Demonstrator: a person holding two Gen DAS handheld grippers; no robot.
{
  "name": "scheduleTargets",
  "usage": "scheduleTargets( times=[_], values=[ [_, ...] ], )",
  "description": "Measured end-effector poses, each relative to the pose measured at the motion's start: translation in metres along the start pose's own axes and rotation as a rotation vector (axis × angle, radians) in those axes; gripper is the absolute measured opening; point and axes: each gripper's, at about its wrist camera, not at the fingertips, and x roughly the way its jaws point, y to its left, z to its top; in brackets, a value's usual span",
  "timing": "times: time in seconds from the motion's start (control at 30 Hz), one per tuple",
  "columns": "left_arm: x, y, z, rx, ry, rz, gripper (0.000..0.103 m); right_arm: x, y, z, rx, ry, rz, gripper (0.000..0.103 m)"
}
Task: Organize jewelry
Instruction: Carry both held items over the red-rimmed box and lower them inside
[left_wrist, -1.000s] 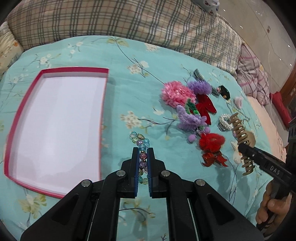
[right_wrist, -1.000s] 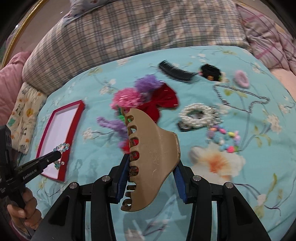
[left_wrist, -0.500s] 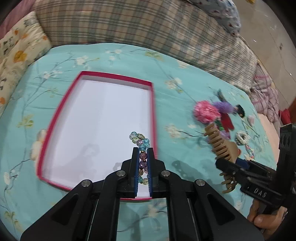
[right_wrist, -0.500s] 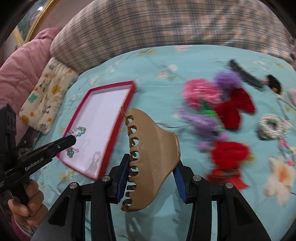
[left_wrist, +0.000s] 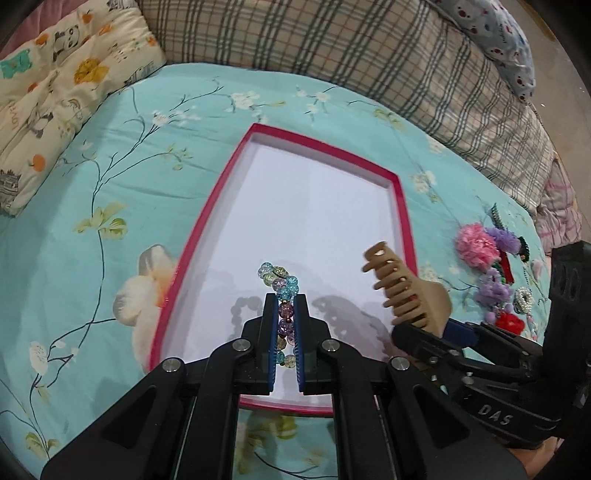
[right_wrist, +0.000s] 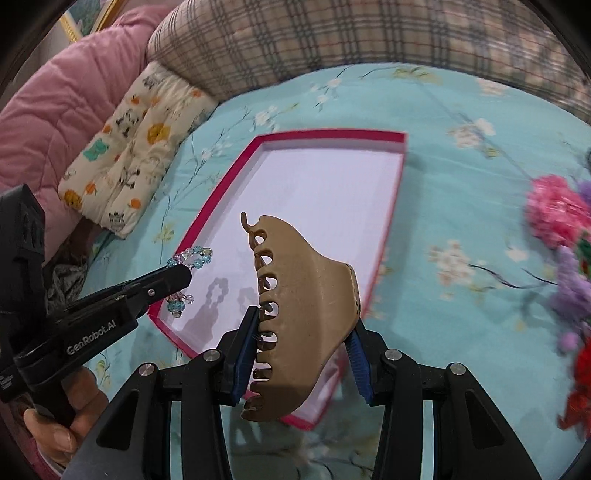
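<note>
A shallow white tray with a red rim (left_wrist: 402, 206) (right_wrist: 391, 218) lies on the teal floral bedspread. My left gripper (left_wrist: 286, 299) (right_wrist: 186, 273) is shut on a bracelet of glassy coloured beads (left_wrist: 281, 282) (right_wrist: 192, 256), hanging over the tray's near end. My right gripper (right_wrist: 303, 321) (left_wrist: 424, 328) is shut on a tan claw hair clip (right_wrist: 303, 306) (left_wrist: 402, 291), held above the tray's near right corner. The two grippers are side by side, apart.
A heap of hair accessories (left_wrist: 491, 266) (right_wrist: 561, 243), pink, purple and red, lies right of the tray. A plaid bolster (left_wrist: 332, 55) runs along the far side, a cartoon-print pillow (left_wrist: 55, 92) far left. A person's hand (right_wrist: 62, 421) grips the left handle.
Both grippers have swung left from the accessory heap to over the tray, each keeping its load. The tray has come to the middle of both views.
</note>
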Motion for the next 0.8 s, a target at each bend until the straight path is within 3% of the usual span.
scheduleTargets(
  times=[0.23, 0.8],
  values=[
    [0.019, 0.015, -0.003, -0.019, 0.032, 0.009, 0.006, 0.038, 0.011, 0.001, -0.027, 0.067, -0.007, 0.046],
    [0.037, 0.029, -0.015, -0.039, 0.086, 0.037, 0.006, 0.048, 0.022, 0.006, -0.143, 0.049, -0.047, 0.049]
  ],
)
